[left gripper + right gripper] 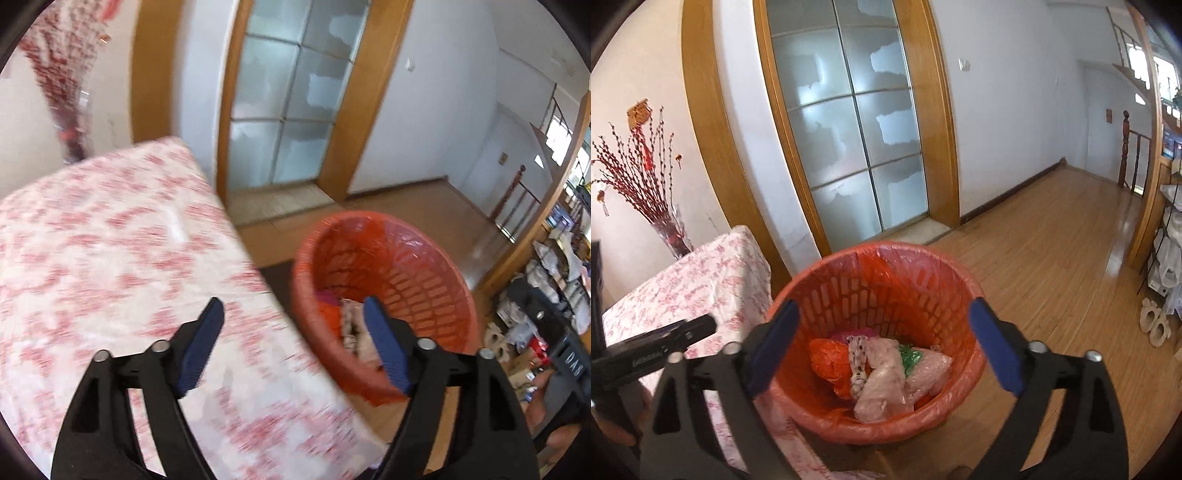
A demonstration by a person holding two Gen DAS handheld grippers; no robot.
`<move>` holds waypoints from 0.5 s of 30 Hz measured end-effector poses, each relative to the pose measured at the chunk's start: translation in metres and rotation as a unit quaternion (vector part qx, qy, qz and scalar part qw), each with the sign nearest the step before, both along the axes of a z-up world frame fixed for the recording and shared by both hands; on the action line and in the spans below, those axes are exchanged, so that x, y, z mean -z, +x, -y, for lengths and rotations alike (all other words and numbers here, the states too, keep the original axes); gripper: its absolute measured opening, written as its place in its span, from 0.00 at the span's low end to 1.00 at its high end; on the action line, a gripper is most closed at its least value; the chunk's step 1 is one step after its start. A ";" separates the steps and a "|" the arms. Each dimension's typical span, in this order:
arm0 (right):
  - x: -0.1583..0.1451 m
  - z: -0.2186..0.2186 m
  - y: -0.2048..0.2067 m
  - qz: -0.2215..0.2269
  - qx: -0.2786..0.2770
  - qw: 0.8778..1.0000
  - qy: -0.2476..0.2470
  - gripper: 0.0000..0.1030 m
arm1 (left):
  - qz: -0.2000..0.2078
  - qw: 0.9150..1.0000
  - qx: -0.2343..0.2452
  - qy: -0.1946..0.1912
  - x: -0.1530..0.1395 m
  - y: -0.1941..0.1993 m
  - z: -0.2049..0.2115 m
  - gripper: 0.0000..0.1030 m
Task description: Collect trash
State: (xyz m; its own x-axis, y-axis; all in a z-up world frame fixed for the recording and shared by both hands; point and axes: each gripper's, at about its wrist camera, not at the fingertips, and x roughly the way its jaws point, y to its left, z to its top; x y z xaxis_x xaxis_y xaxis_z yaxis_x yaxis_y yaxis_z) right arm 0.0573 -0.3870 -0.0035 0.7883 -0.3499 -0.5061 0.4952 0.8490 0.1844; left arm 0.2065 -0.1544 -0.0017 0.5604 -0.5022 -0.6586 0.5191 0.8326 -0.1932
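Observation:
An orange-red plastic basket (857, 291) lined with a red bag stands on the wooden floor beside a table. Crumpled trash (886, 373) lies at its bottom: clear and pinkish plastic bags, an orange bag, a green scrap. My right gripper (882, 305) hangs open right above the basket's mouth with nothing between its blue pads. In the blurred left wrist view my left gripper (293, 302) is open and empty too. It sits over the table's edge, with the basket (424, 280) just to its right.
The table (110, 240) wears a red-and-white floral cloth (701, 280). A glass vase of red branches (670, 229) stands at its far corner. Behind are a frosted glass door (849, 129) and wooden floor (1052, 258). Slippers (1154, 325) and cluttered shelves (554, 295) lie to the right.

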 end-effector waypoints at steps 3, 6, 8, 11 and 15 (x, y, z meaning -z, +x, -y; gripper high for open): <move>-0.015 -0.024 -0.014 -0.002 0.020 0.999 -0.044 0.96 | 0.038 0.999 -0.038 0.006 -0.012 -0.021 -0.032 0.91; -0.024 -0.045 -0.024 -0.016 0.051 0.995 -0.088 0.96 | 0.064 0.995 -0.073 0.008 -0.020 -0.043 -0.060 0.95; -0.029 -0.061 -0.035 -0.017 0.071 0.991 -0.111 0.96 | 0.081 0.991 -0.102 0.010 -0.025 -0.060 -0.081 0.97; -0.033 -0.078 -0.053 -0.003 0.052 0.993 -0.102 0.96 | 0.108 0.983 -0.147 0.022 -0.028 -0.083 -0.103 0.97; -0.037 -0.101 -0.072 0.000 0.039 0.995 -0.093 0.96 | 0.123 0.974 -0.190 0.028 -0.027 -0.111 -0.129 0.97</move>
